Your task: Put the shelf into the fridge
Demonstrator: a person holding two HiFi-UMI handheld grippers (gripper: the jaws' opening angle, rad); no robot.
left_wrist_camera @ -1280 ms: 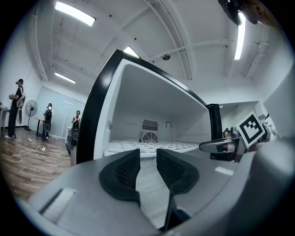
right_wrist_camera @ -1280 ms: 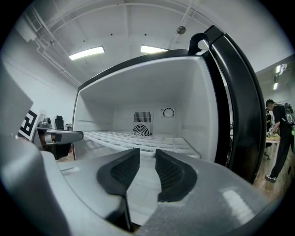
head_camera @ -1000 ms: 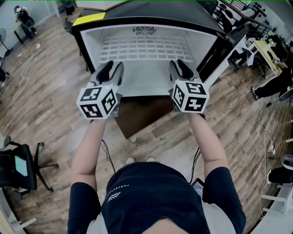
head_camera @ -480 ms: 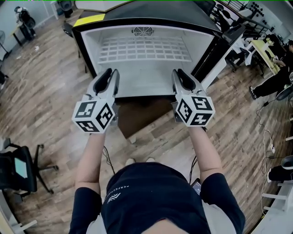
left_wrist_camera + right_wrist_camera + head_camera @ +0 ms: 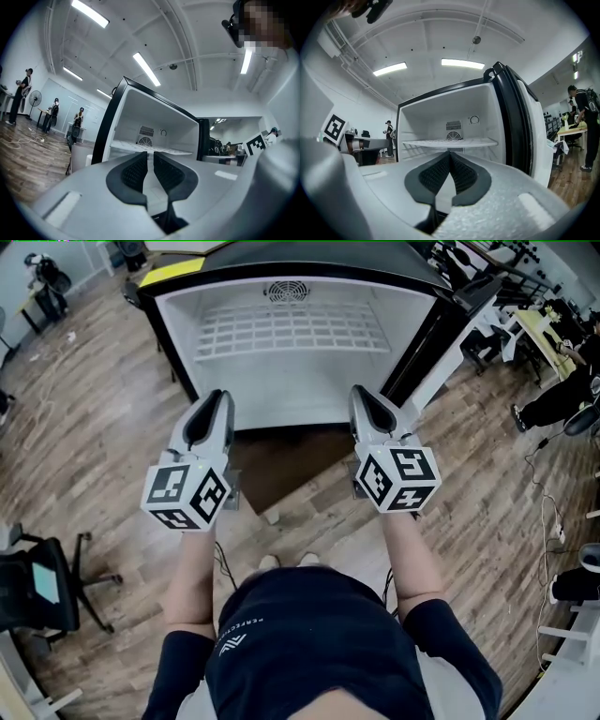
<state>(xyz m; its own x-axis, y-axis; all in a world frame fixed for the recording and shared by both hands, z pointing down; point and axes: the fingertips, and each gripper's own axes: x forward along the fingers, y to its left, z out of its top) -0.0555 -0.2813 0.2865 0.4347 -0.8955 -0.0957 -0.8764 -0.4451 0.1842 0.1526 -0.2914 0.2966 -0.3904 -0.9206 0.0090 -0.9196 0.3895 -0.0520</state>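
Because the shelf [image 5: 291, 332] apparently sits level inside the fridge [image 5: 300, 392] at upper middle, nothing needs holding: the left gripper [image 5: 211, 401] has just been closing its jaws to an empty slit, and the right gripper [image 5: 367, 399] has its jaws pressed together.

Head view looks steeply down from overhead onto the open fridge [image 5: 300, 395], fairly near. Both gripper views sit low and level just before it, facing in — left one angled from the left, right one nearly head-on. All three share the interior and its shelf [image 5: 291, 331].
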